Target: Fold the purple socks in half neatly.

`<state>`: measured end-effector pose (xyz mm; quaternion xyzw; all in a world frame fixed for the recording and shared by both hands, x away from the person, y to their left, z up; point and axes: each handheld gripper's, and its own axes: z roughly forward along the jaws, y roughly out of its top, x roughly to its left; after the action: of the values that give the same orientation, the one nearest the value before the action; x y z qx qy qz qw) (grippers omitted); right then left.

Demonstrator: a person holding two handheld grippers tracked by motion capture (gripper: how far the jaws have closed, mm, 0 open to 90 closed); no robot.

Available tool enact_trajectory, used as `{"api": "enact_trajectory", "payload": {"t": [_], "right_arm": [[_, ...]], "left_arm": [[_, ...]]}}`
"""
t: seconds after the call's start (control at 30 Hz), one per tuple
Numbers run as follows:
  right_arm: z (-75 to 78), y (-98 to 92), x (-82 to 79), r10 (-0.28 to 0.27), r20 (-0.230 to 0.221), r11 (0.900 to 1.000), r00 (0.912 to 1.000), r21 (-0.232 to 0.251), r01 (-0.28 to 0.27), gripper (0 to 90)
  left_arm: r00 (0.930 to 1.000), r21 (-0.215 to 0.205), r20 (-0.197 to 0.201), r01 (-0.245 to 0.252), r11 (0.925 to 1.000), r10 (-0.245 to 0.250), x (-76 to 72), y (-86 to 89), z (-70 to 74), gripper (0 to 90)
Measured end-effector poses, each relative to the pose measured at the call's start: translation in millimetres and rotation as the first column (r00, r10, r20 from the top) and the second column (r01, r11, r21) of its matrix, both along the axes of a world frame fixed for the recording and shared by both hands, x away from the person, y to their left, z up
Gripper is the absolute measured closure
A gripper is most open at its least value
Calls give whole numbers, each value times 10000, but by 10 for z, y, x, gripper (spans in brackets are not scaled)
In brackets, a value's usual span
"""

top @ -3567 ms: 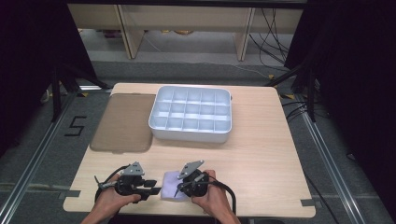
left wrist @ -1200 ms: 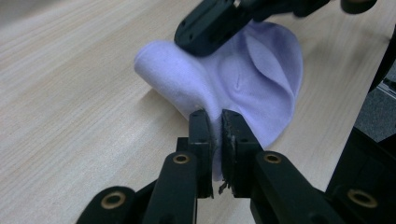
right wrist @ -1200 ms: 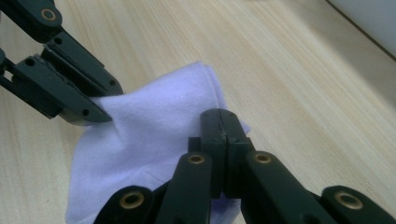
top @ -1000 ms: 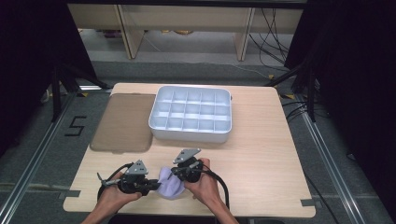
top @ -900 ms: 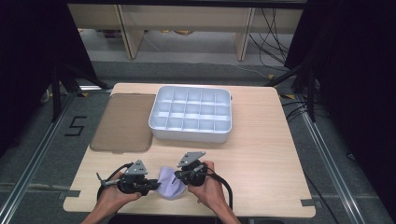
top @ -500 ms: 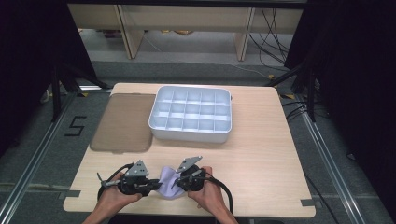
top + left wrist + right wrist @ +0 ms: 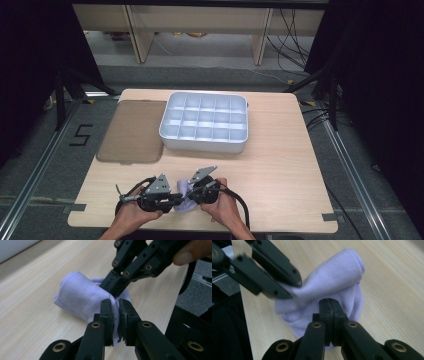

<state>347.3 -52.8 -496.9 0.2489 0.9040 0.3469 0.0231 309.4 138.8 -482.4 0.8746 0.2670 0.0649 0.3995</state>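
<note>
Lavender cloth (image 7: 183,196) sits bunched at the table's (image 7: 280,170) near edge. Left gripper (image 7: 115,312) and right gripper (image 7: 329,307) both have jaws clamped on its fabric from opposite sides, so I can fold it.

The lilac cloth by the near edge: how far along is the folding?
Done: the lilac cloth already sits bunched into a rough roll on the table. In hand: the left gripper and the right gripper are both clamped on its fabric. Left, probably: tidying the bundle and moving it; the white divided tray holds no cloth.
</note>
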Motion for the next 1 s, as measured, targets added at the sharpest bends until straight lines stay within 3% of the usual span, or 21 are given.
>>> {"api": "enact_trajectory", "payload": {"t": [0.1, 0.13, 0.17, 0.27, 0.3, 0.47, 0.53, 0.57, 0.6, 0.73, 0.77, 0.8, 0.83, 0.87, 0.93, 0.97, 1.0], "right_arm": [[10, -39, 13, 20, -54, 10000, 10000, 24, -20, 900], [19, -94, 56, 123, 234, 9997, 9997, 190, -127, 895], [47, -128, 33, -377, -106, 9992, 9992, 158, 378, 894], [88, -206, 53, -636, -128, 9976, 9979, 269, 639, 891], [150, -280, 84, -861, 77, 9953, 9963, 445, 857, 891], [330, -308, 101, -745, 465, 9941, 9961, 827, 704, 891], [347, -281, 93, -695, 368, 9939, 9969, 879, 660, 891], [355, -256, 110, -538, 568, 9950, 9969, 869, 488, 891], [359, -215, 105, -505, 473, 9948, 9976, 905, 461, 892], [346, -56, 137, 136, 460, 9968, 9988, 785, -172, 892], [316, 6, 153, 297, 183, 9977, 9994, 611, -308, 892], [316, 6, 153, 297, 183, 9977, 9994, 611, -308, 892], [246, 45, 175, 263, 78, 9989, 9996, 392, -266, 892], [246, 45, 175, 263, 78, 9989, 9996, 392, -266, 892], [178, 35, 204, 284, -119, 9995, 9995, -101, -285, 894], [118, 12, 227, 162, -287, 9998, 9995, -120, -165, 897], [118, 12, 227, 162, -287, 9998, 9995, -120, -165, 897]], "left_arm": [[9999, 251, 6, 172, 9995, -172, 5, -41, -33, 813], [9993, 376, 65, 364, 9986, -367, 16, -46, -30, 813], [9998, 252, -7, 192, 9995, -191, 13, -88, -54, 814], [9991, 546, 20, 418, 9976, -420, 29, -110, -58, 814], [9991, 658, 58, 409, 9970, -414, 39, -147, -93, 813], [9983, 728, -39, 586, 9956, -585, 40, -180, -117, 811], [9989, 614, -50, 467, 9970, -465, 34, -187, -124, 810], [9989, 688, -26, 461, 9966, -460, 37, -184, -122, 810], [9983, 757, 110, 571, 9955, -581, 49, -180, -117, 809], [9989, 611, -44, 461, 9971, -459, 33, -187, -125, 806], [9990, 631, -11, 439, 9970, -440, 38, -184, -127, 805], [9987, 820, 187, 462, 9956, -479, 47, -172, -116, 805], [9988, 759, 47, 486, 9959, -491, 42, -172, -117, 801], [9985, 664, 50, 544, 9963, -548, 42, -171, -116, 801], [9990, 523, -51, 454, 9976, -452, 37, -161, -103, 791], [9993, 172, -147, 342, 9993, -339, 22, -164, -85, 780], [9990, 138, -68, 440, 9989, -439, 28, -142, -49, 780]]}}
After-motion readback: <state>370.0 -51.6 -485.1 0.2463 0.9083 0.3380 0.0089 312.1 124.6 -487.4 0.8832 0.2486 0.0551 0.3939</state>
